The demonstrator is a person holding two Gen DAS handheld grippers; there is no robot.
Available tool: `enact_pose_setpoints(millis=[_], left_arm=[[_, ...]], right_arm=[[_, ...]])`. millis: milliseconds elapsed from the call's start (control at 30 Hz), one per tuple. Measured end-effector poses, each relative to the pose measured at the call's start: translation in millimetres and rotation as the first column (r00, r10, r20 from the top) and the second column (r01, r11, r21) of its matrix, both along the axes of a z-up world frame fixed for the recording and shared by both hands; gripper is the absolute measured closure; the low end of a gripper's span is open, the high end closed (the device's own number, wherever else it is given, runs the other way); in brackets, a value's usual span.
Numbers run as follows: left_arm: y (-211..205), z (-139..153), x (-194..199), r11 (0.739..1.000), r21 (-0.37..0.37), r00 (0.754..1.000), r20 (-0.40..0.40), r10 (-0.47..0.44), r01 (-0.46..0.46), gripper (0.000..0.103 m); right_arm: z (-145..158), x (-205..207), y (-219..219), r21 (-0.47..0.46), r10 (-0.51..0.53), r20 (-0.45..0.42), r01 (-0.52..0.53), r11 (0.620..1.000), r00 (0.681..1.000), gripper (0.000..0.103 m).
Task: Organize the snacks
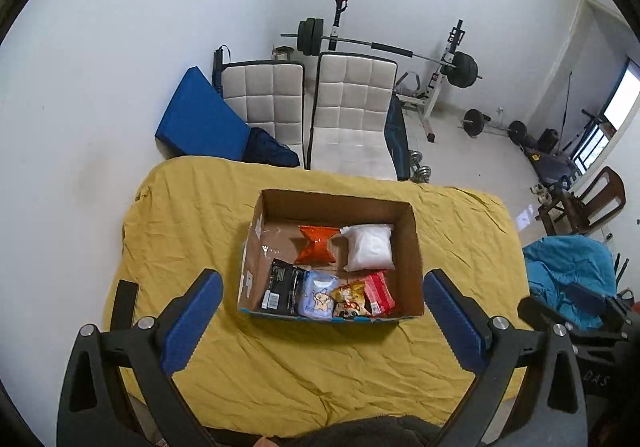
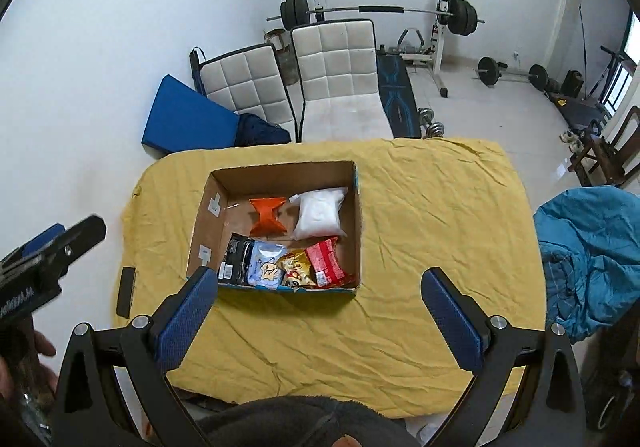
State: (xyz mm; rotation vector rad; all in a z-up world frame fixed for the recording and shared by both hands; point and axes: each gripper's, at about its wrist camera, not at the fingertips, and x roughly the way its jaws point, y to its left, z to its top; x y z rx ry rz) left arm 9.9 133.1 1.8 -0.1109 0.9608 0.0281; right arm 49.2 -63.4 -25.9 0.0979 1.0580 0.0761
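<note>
An open cardboard box [image 1: 414, 247] [image 2: 358, 207] rests on a table under a yellow cloth [image 1: 320, 367] [image 2: 440, 227]. Inside lie an orange packet [image 1: 316, 245] [image 2: 267, 217] and a white bag [image 1: 369, 247] [image 2: 320, 213] at the back. Along the front stand a black packet [image 1: 282, 287] [image 2: 236, 259], a pale blue one [image 1: 318, 295] [image 2: 266, 263], a gold one [image 1: 350, 299] [image 2: 296, 267] and a red one [image 1: 380, 293] [image 2: 328, 261]. My left gripper [image 1: 322, 315] hovers open before the box, holding nothing. My right gripper [image 2: 320, 307] is also open and empty.
A black flat object [image 1: 124, 305] [image 2: 126, 291] lies at the cloth's left edge. Two white padded chairs [image 1: 352, 111] [image 2: 340, 75], a blue mat [image 1: 200, 115] and a barbell rack [image 1: 448, 59] stand behind the table. Blue fabric [image 2: 588, 255] sits to the right.
</note>
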Motion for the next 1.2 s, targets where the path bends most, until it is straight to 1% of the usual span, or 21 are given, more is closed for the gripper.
enact_pose_setpoints(millis=[100, 267, 500, 700, 833, 1033, 1200], left_arm=[[-7, 0, -6, 1.000, 0.017, 1.000, -0.009, -0.010, 0.010, 0.000], [-10, -4, -9, 1.000, 0.027, 1.000, -0.016, -0.009, 0.010, 0.000], [-9, -6, -12, 0.999, 0.042, 1.000, -0.012, -0.004, 0.004, 0.000], [-8, -5, -13, 0.999, 0.033, 1.000, -0.009, 0.005, -0.005, 0.000], [-6, -6, -13, 0.998, 0.056, 1.000, -0.013, 0.023, -0.022, 0.000], [-5, -9, -15, 0.999, 0.044, 0.999, -0.034, 0.021, -0.020, 0.000], [-6, -9, -15, 0.998, 0.058, 0.999, -0.038, 0.024, -0.022, 0.000]], right_arm=[[4, -3, -1, -0.006, -0.001, 0.003, 0.001, 1.000, 1.000, 0.000], [7, -7, -3, -0.020, -0.005, 0.014, 0.005, 1.000, 1.000, 0.000], [4, -7, -6, -0.029, -0.016, 0.009, 0.016, 0.999, 1.000, 0.000], [3, -7, -3, -0.038, -0.013, 0.009, 0.013, 0.999, 1.000, 0.000], [1, -6, -2, -0.044, -0.013, 0.010, 0.013, 0.999, 1.000, 0.000], [2, -8, 1, -0.055, -0.006, 0.020, 0.007, 0.998, 1.000, 0.000], [2, -9, 2, -0.064, -0.005, 0.021, 0.006, 0.998, 1.000, 0.000]])
